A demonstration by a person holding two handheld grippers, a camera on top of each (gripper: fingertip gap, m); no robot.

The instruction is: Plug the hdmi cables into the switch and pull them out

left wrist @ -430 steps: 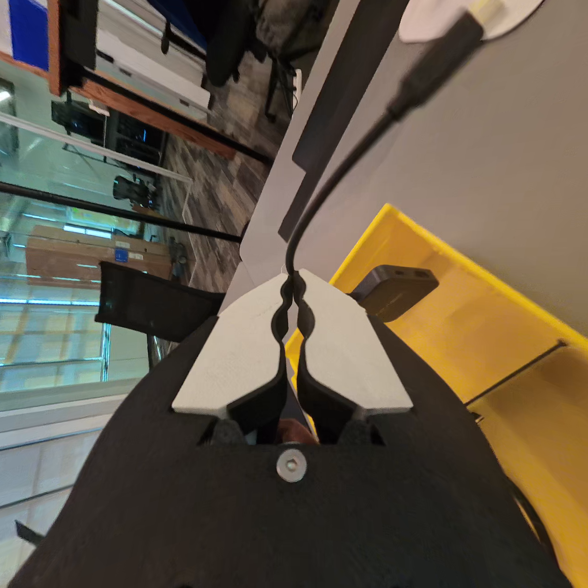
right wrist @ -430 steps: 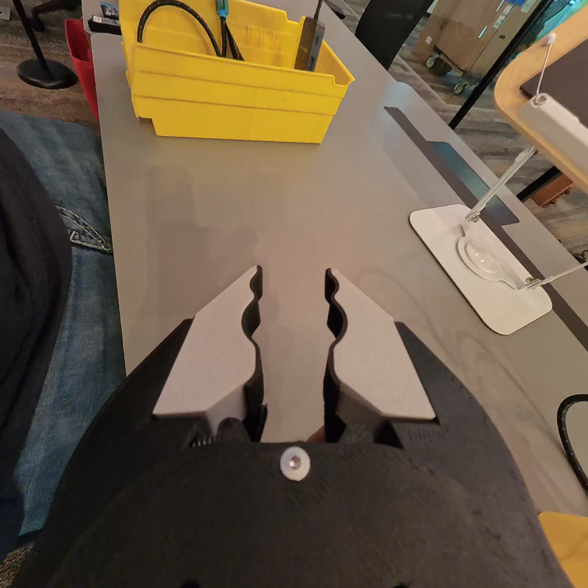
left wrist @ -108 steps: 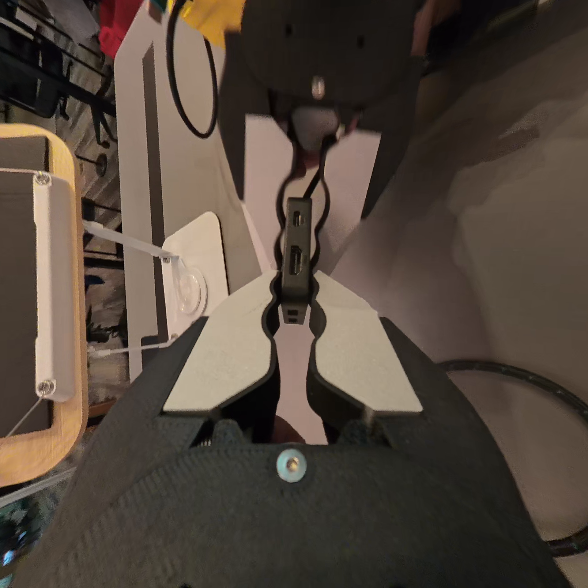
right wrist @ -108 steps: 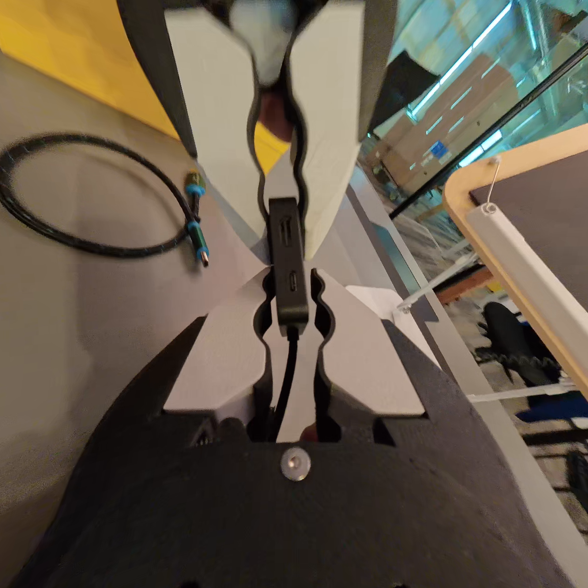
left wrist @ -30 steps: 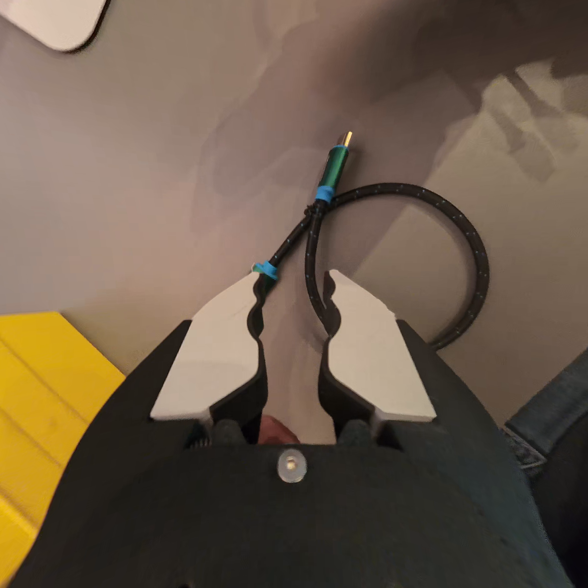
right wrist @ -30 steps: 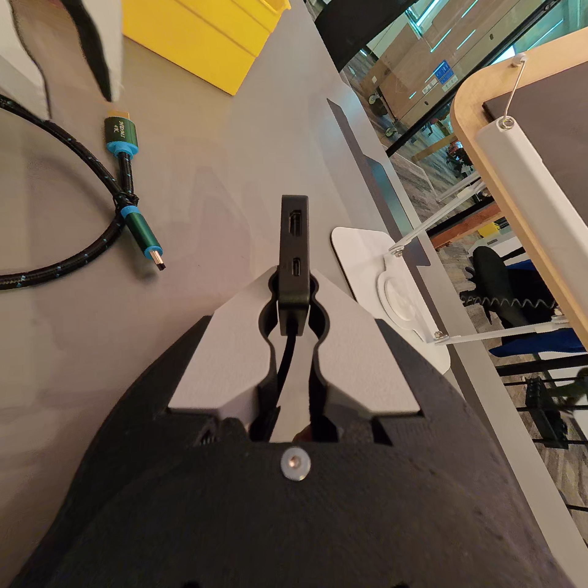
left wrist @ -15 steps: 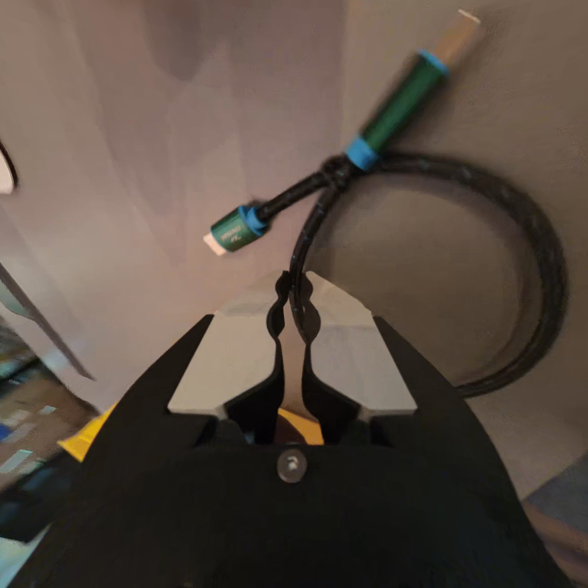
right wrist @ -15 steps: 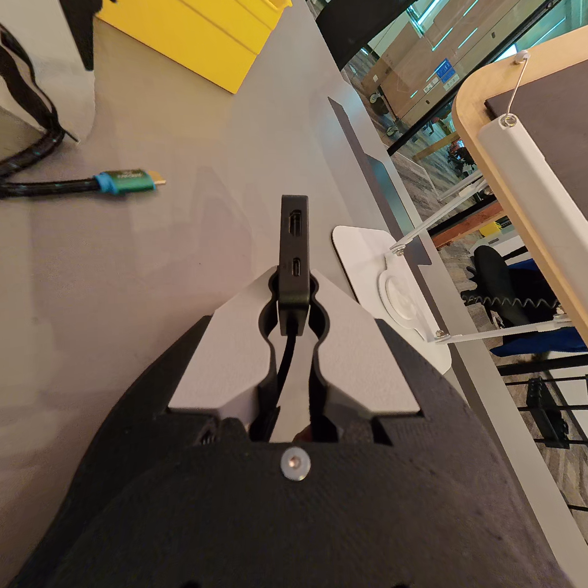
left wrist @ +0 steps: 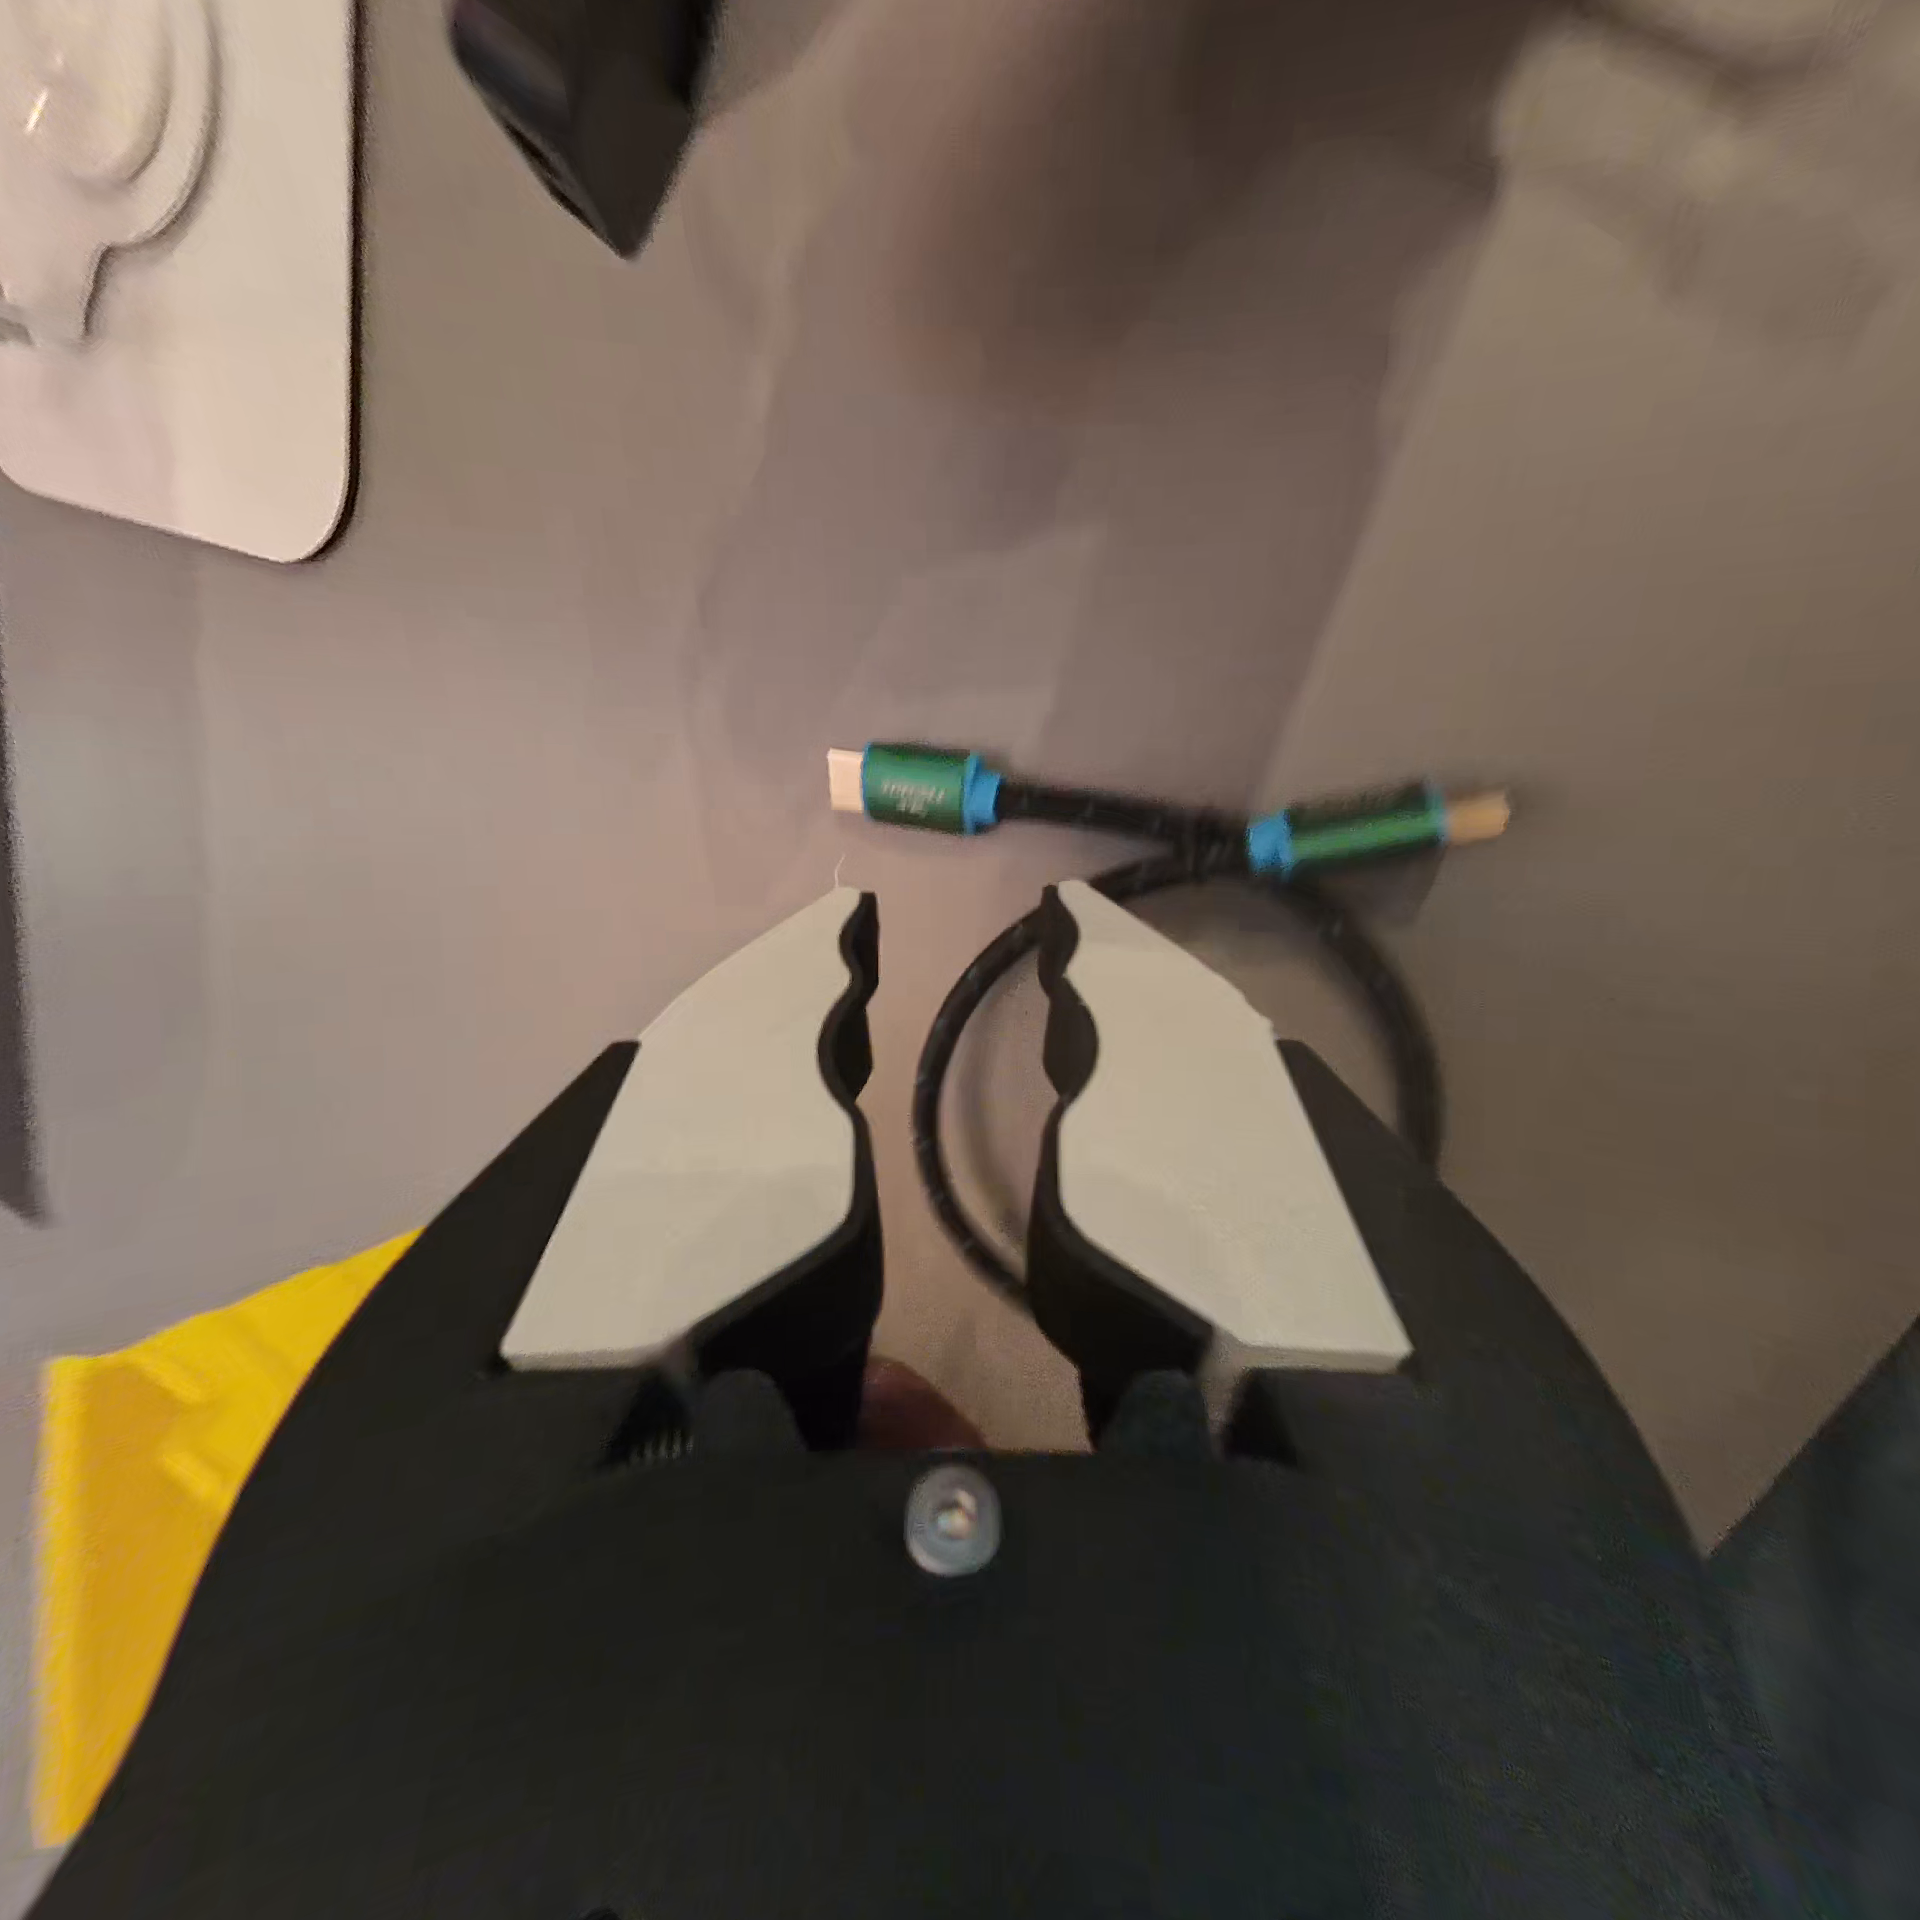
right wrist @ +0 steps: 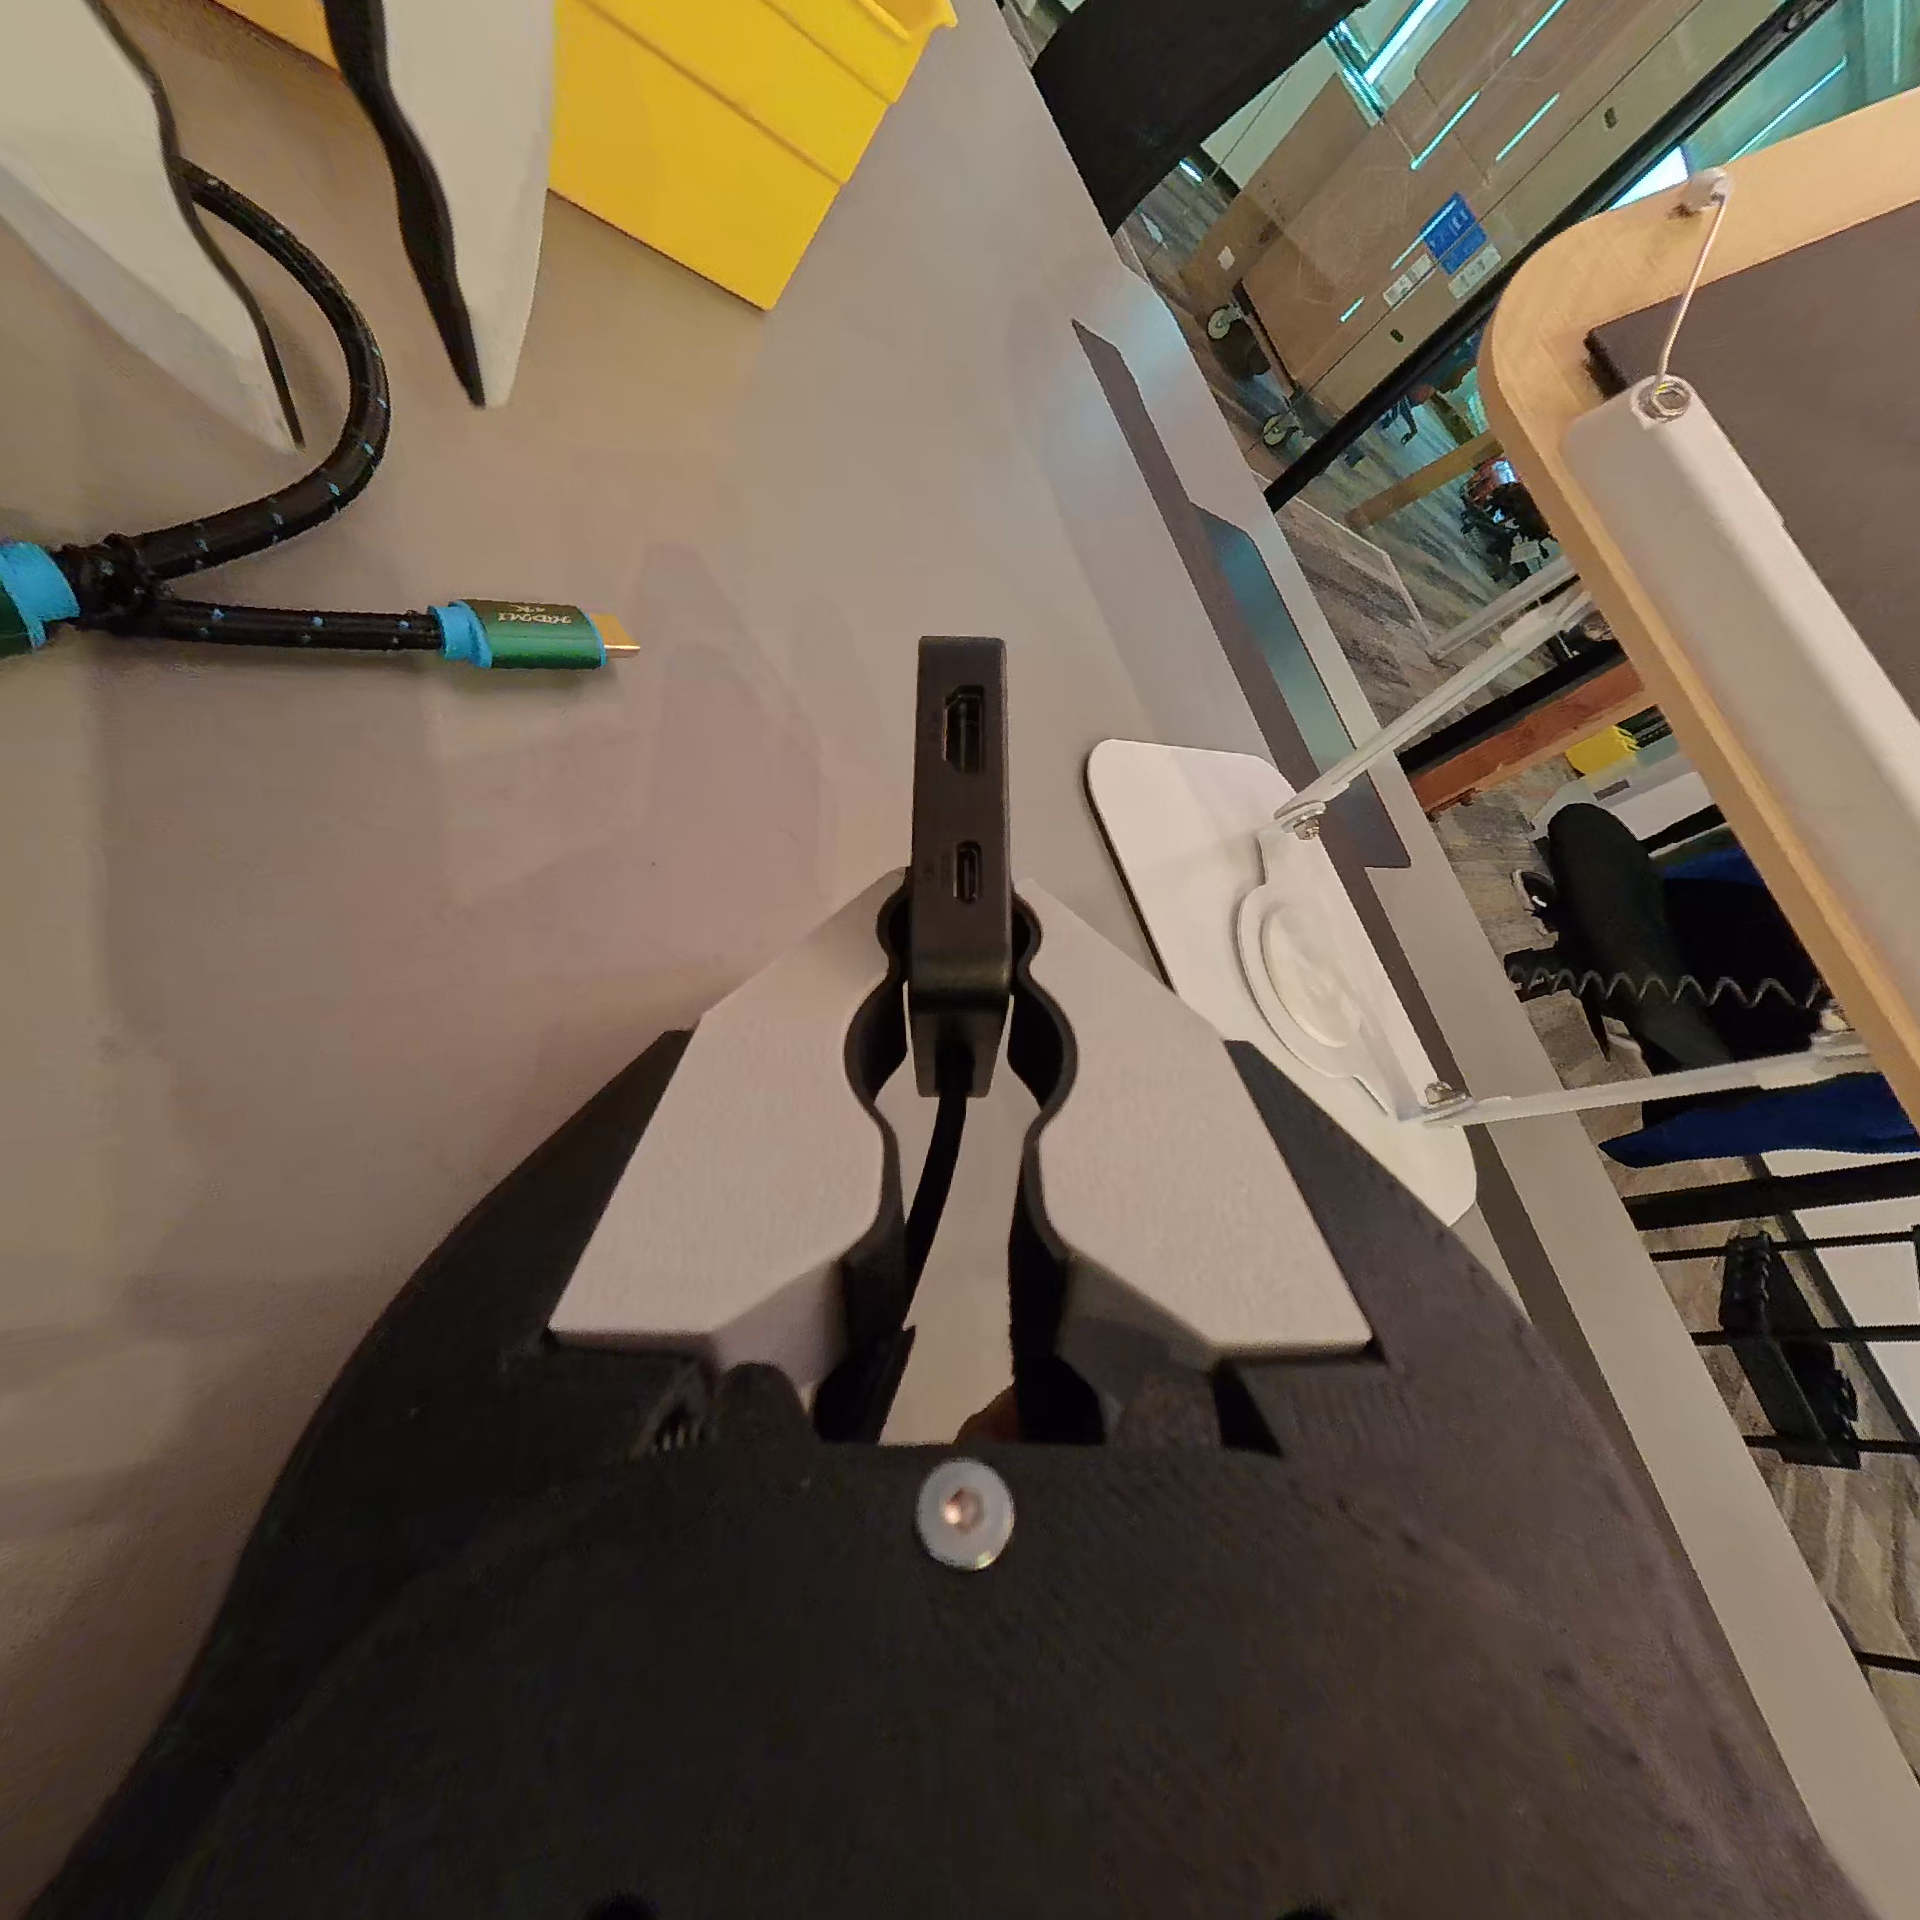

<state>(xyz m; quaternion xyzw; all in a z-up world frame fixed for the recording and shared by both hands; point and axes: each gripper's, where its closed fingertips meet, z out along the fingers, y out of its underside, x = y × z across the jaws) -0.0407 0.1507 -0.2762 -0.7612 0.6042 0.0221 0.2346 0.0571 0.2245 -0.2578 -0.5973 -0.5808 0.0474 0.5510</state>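
Right wrist view: the right tool [right wrist: 954, 935] is seen clamped on the lower end of the black switch [right wrist: 961, 800], which is held above the grey bench [right wrist: 520, 935] with its narrow port face turned to the camera and its own lead running back between the fingers. In the left wrist view the left tool [left wrist: 956, 909] is shown with its fingers apart and nothing gripped; the braided black hdmi cable [left wrist: 1403, 1039] lies in a loop on the bench, and part of the loop passes between the fingers. Just beyond the fingertips the two green plugs are found: the near plug [left wrist: 920, 803] and the far plug [left wrist: 1361, 826], both lying crosswise to the fingers, tips pointing outward to opposite sides. The left tool is judged to be clearly nearer to the cable. A turn of the wrist will probably be needed before a plug can be taken along its long axis. A yellow bin [right wrist: 717, 156] and a white stand base [right wrist: 1195, 862] are also seen.
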